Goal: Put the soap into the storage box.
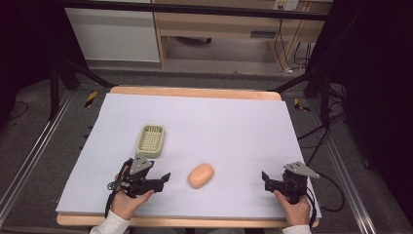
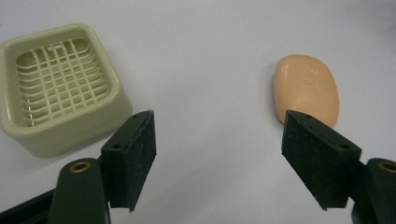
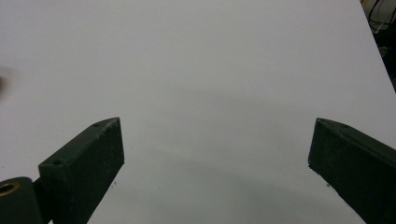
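- The soap (image 1: 200, 175), an orange-peach oval bar, is seen lying flat on the white counter (image 1: 219, 126), near its front edge and about midway between the two hands.
- The left tongs (image 1: 163, 179) are held low over the counter just left of the soap, pointed toward it; nothing is gripped, and the jaws are spread wide.
- In the left gripper view, the soap (image 2: 307, 88) is found just beyond the right-hand jaw, its near end partly covered by that jaw; whether they touch cannot be told.
- A pale green dish (image 1: 150, 140) with a grid insert is set behind the left tongs, apart from the soap; in the left gripper view the dish (image 2: 58, 86) is seen beyond the left-hand jaw.
- The right tongs (image 1: 266, 179) are held near the counter's front right corner, well apart from the soap, released and holding nothing.
- In the right gripper view, bare counter (image 3: 210, 84) is seen between the spread jaws.
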A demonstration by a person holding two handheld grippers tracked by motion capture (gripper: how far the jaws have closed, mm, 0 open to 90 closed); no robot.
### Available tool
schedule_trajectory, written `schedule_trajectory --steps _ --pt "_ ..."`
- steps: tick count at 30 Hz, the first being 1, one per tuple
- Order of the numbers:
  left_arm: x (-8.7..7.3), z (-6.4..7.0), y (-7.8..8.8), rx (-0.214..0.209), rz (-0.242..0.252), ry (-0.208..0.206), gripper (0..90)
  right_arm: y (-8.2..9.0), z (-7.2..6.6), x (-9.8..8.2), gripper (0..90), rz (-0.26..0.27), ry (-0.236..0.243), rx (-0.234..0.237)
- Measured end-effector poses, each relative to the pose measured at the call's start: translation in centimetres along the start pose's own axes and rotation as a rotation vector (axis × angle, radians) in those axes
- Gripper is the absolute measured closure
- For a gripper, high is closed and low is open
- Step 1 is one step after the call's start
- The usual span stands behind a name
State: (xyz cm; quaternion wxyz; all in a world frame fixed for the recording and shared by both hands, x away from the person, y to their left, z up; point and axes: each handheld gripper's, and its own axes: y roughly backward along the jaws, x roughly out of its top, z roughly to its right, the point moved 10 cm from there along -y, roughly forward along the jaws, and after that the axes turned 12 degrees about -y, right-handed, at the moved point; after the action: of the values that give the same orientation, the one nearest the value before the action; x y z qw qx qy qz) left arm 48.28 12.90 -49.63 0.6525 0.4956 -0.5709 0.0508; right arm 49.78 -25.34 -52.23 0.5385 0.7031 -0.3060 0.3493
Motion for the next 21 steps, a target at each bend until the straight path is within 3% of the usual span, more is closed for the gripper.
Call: schedule_trajectory --steps 12,21 --pt "1.1 0.3 0.3 -0.008 0.0 -0.024 25.3 0.0 -0.1 0.1 4.0 0.009 0.007 0.004" --pt "3.2 1.0 -0.3 -0.021 0.0 -0.062 24.6 0.2 -0.2 0.3 4.1 0.014 -0.001 0.005"
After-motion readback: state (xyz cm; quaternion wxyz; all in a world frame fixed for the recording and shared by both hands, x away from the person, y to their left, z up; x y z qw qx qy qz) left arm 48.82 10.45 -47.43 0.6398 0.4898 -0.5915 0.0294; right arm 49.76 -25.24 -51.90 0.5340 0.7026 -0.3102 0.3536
